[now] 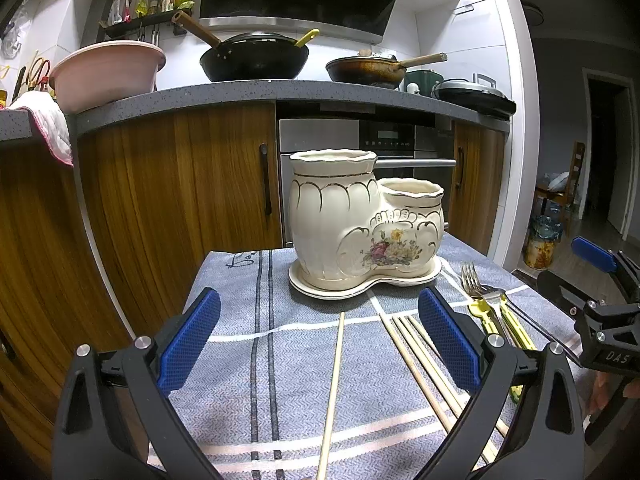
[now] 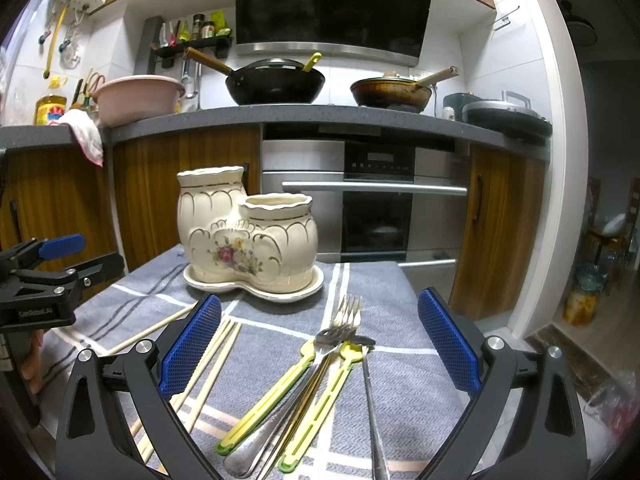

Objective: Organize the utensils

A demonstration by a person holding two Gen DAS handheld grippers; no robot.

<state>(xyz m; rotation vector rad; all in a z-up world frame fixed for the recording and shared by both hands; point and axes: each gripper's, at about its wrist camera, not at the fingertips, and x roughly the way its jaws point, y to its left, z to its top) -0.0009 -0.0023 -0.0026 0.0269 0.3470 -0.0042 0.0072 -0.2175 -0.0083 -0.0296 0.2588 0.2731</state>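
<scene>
My left gripper [image 1: 320, 344] is spread wide and holds nothing, and my right gripper [image 2: 320, 344] is the same. The cream ceramic 2-pot utensil holder with the flower print [image 1: 360, 220] stands on its matching saucer at the far end of the grey-blue striped cloth [image 1: 260, 380], both mouths bare. On my side of the holder, 1 loose pale wooden chopstick [image 1: 334, 380] lies between my left fingers, its long axis running from me toward the holder; the bundle of wooden chopsticks [image 1: 416, 352] lies nearer the holder's low pot. The silver forks and yellow-green plastic-handled cutlery [image 2: 320, 368] lie between my right fingers, tines toward the holder. I judge each side has open cloth; the cloth's far edge sits just behind the holder.
</scene>
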